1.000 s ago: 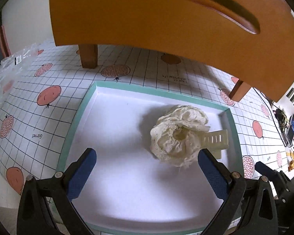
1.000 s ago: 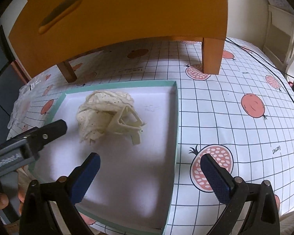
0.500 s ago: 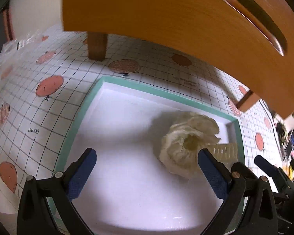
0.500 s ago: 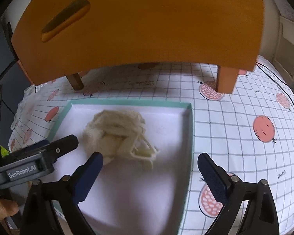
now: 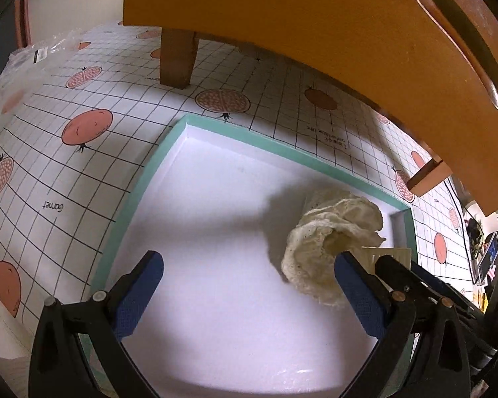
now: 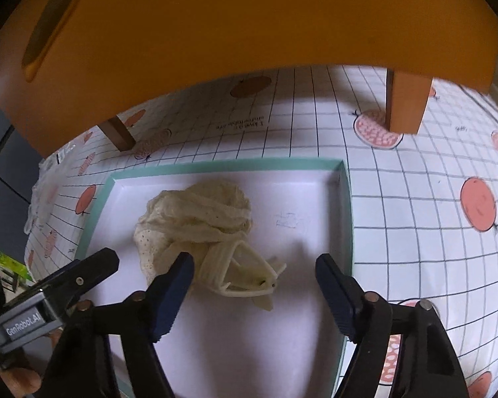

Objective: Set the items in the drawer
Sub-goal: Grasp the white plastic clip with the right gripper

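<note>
— Right wrist view: where's the clip point(image 6: 245, 277)?
— In the tray point(image 6: 347, 205), against the cloth point(image 6: 196, 215), between the right tool's point(image 6: 254, 273) closing pads, untouched.
— And the left tool point(image 5: 247, 282)?
— Spread wide, pinching nothing, over the tray floor.

The left gripper point(image 5: 245, 285) hangs wide open over the white tray point(image 5: 142, 182), its right finger beside the cream scrunchie point(image 5: 318, 245).

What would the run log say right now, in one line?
right gripper: jaws closing around hair clip, not gripping | left gripper: open | cloth: in tray
</note>
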Demonstrator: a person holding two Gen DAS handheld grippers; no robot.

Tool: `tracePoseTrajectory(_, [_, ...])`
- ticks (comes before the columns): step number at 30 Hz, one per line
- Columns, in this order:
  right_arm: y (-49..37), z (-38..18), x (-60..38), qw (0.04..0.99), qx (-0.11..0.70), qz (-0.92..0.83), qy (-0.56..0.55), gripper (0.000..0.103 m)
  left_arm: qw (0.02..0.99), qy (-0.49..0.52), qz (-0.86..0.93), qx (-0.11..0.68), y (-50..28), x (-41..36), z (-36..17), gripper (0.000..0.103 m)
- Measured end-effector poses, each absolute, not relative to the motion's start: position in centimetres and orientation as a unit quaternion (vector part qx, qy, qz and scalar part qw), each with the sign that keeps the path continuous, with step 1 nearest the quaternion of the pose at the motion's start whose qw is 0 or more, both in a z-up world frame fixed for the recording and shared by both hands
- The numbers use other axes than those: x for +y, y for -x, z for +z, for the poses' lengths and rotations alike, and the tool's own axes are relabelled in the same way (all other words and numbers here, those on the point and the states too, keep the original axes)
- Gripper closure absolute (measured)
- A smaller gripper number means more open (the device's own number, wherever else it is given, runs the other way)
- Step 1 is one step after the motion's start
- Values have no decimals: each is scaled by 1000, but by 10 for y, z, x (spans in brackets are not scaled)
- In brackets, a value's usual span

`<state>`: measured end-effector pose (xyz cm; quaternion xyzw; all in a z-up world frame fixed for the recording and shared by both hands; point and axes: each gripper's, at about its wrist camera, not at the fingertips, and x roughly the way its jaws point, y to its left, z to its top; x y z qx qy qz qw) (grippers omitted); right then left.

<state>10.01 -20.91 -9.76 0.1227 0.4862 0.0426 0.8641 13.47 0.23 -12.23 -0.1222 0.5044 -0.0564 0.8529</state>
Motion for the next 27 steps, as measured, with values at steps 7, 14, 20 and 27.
tracePoseTrajectory(7, [-100, -99, -209, 861, 488, 57, -134, 51, 850, 121, -70, 509, -135, -4, -126, 1])
tracePoseTrajectory(14, [-90, -97, -208, 863, 486, 60, -123, 57, 848, 124, -86, 508, -136, -8, -126, 1])
tracePoseTrajectory(20, [-76, -94, -216, 864, 486, 45, -121, 58, 844, 115, -105, 513, -137, -19, -129, 1])
tracePoseTrajectory(27, [-67, -96, -228, 857, 491, 40, -151, 59, 843, 86, -139, 512, -137, -41, -132, 3])
